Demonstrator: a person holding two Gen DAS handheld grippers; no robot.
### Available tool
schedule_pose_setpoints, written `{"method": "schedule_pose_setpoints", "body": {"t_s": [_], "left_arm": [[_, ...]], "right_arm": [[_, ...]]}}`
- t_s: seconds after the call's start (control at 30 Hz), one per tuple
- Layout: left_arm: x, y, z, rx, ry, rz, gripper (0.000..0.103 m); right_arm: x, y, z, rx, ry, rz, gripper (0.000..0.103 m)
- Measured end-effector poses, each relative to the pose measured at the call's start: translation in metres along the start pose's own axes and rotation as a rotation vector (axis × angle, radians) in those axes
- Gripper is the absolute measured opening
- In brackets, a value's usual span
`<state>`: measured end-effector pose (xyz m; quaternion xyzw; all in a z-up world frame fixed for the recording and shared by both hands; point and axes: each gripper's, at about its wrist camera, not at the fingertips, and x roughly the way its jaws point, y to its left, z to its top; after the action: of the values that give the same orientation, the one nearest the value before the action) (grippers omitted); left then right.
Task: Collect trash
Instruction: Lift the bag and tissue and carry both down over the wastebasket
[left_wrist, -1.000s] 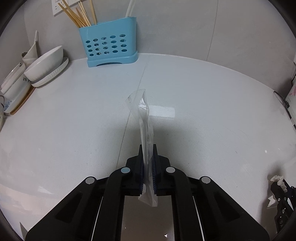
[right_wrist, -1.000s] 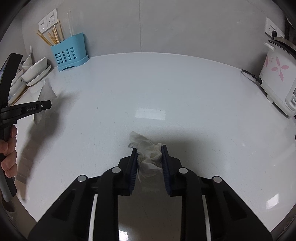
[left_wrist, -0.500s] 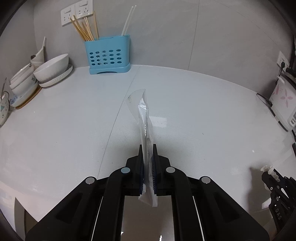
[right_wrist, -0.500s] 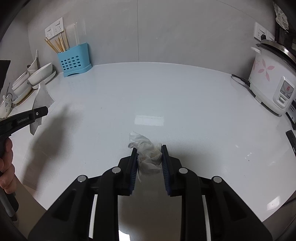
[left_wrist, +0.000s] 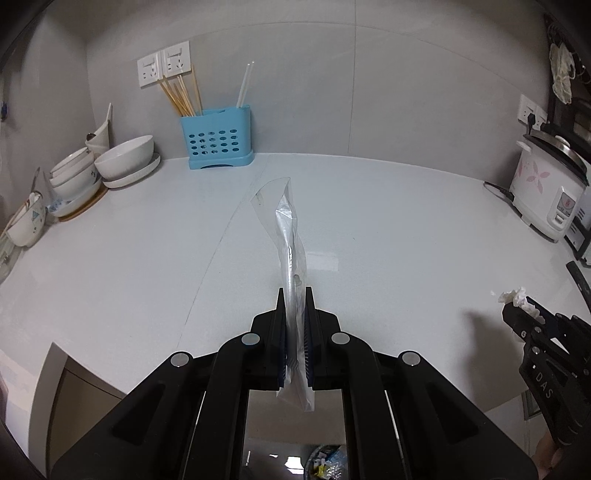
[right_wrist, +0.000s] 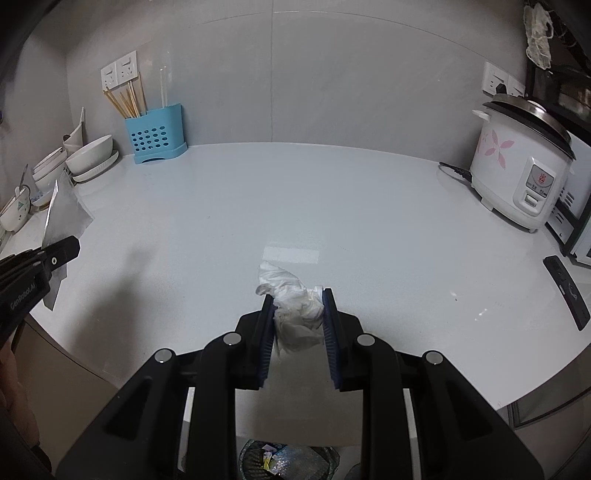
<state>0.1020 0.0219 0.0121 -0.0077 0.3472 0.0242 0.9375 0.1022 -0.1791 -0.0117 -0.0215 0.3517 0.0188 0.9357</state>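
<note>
Both pieces lifted: left gripper (left_wrist: 295, 325) pinches a clear bag (left_wrist: 286, 229), right gripper (right_wrist: 298, 317) pinches a crumpled tissue (right_wrist: 295, 299), above the surface's (right_wrist: 369, 206) near edge. Remaining: drop into bin (right_wrist: 288, 461) below.

A clear plastic wrapper (left_wrist: 291, 236) is pinched edge-on between the pads of the left gripper (left_wrist: 295, 299), standing forward beyond them. A crumpled white tissue (right_wrist: 295, 299) is clamped between the right gripper (right_wrist: 298, 299) pads, bulging ahead.
</note>
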Motion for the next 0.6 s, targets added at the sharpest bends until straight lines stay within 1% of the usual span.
{"method": "schedule_pose_setpoints", "body": {"t_s": [0.07,0.27,0.37,0.5,0.6], "left_arm": [[-0.010,-0.003,-0.012,0.005,-0.016,-0.005,0.007],[-0.038,-0.007,-0.051,-0.022,-0.018,-0.083,0.007],[-0.052,-0.009,-0.071,-0.016,-0.034,-0.088,0.007],[-0.068,-0.007,-0.095,-0.017,-0.044,-0.114,0.007],[-0.079,-0.002,-0.111,-0.029,-0.059,-0.110,0.007]], "right_arm": [[-0.009,-0.001,-0.007,0.001,-0.012,-0.006,0.023],[-0.038,-0.003,-0.032,0.000,-0.046,-0.008,0.023],[-0.050,-0.002,-0.044,-0.002,-0.065,0.000,0.023],[-0.066,-0.001,-0.064,-0.007,-0.088,0.004,0.023],[-0.076,-0.002,-0.081,-0.003,-0.091,0.011,0.023]]}}
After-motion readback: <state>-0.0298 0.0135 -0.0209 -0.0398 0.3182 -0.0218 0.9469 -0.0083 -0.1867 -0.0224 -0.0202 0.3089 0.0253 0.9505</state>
